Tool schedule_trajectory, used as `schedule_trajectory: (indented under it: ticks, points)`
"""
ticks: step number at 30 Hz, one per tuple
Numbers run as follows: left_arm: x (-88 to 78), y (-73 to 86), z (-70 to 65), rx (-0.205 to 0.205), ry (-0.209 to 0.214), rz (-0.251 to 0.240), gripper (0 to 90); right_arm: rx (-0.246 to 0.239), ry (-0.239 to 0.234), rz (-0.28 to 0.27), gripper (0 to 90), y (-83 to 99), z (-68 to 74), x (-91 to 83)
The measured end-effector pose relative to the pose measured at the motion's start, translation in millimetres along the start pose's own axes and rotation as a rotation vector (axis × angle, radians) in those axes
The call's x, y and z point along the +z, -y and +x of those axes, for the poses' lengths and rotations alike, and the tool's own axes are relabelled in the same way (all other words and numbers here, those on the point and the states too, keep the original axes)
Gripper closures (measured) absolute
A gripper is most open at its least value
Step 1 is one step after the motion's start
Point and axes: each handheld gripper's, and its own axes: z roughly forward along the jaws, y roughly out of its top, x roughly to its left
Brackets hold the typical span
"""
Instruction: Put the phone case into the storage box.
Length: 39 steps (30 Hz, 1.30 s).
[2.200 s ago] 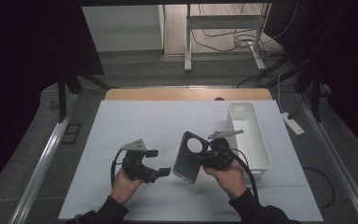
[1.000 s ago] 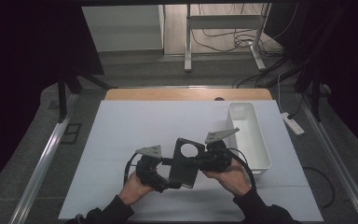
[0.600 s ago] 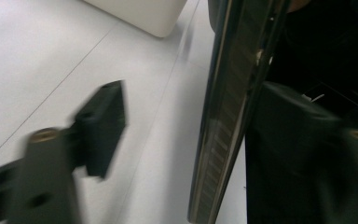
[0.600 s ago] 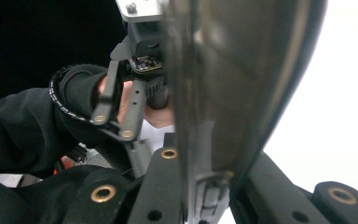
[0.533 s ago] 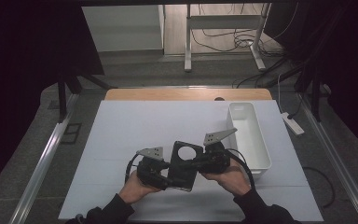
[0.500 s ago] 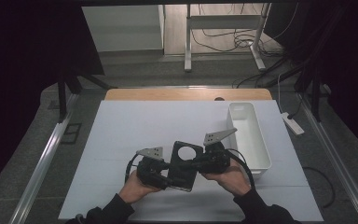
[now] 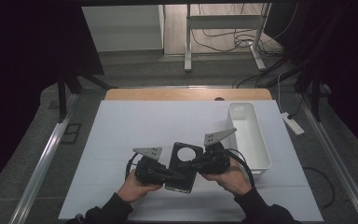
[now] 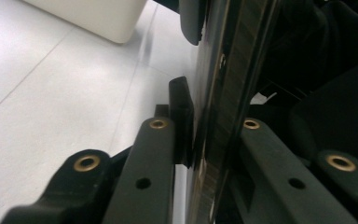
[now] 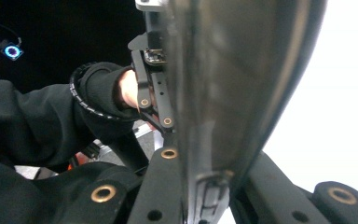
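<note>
Black, flat and pierced by one round hole, the plate (image 7: pixel 183 167) is held above the white table (image 7: pixel 121 130) between both tools, left of the white bin (image 7: pixel 248 135). The high view shows its broad face. The left gripper view shows its thin edge (image 8: pixel 219 116), the left gripper (image 8: pixel 205 140) having just been closing its jaws, pads now pressed on both faces. The right gripper view shows the right gripper (image 9: pixel 200 186) clamped on the plate (image 9: pixel 233 84), with a sleeve (image 9: pixel 42 116) beyond.
</note>
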Motion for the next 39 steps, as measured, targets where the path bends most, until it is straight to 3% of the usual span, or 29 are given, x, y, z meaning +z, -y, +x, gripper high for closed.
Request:
schedule_trajectory:
  ticks: [5,9,12,14,15,20,25,29,39]
  points:
    - [-0.1,-0.8,-0.3,0.012,-0.009,0.011,85.1,0.014,-0.006,0.004,85.4,0.4,-0.7,-0.2]
    - [-0.5,-2.0,-1.9,0.008,-0.037,0.015,85.4,-0.007,0.024,-0.001,82.3,0.3,0.2,0.1]
    - [-0.2,-2.7,-3.3,0.007,-0.065,0.034,85.4,-0.042,0.098,-0.003,68.0,-0.1,2.0,1.0]
    - [-0.2,-3.1,-4.3,0.008,-0.089,0.042,85.4,-0.045,0.128,0.001,59.0,-0.1,1.8,0.9]
    - [-0.2,-3.1,-4.3,0.008,-0.089,0.042,85.4,-0.045,0.128,0.001,59.0,-0.1,1.8,0.9]
    - [-2.7,-3.8,-5.5,0.008,-0.172,0.072,85.3,-0.046,0.248,-0.028,34.7,-1.4,1.7,-1.9]
    - [-6.3,-3.9,-7.6,-0.007,-0.248,0.078,85.3,-0.049,0.308,-0.05,20.2,-2.4,1.8,-5.3]
    - [-9.2,-3.9,-9.8,-0.024,-0.32,0.071,85.3,-0.042,0.345,-0.053,15.3,-2.7,0.9,-7.3]
    - [-14.8,-2.5,-10.7,-0.063,-0.44,0.068,85.2,-0.043,0.428,-0.044,4.2,-3.4,0.8,-11.8]
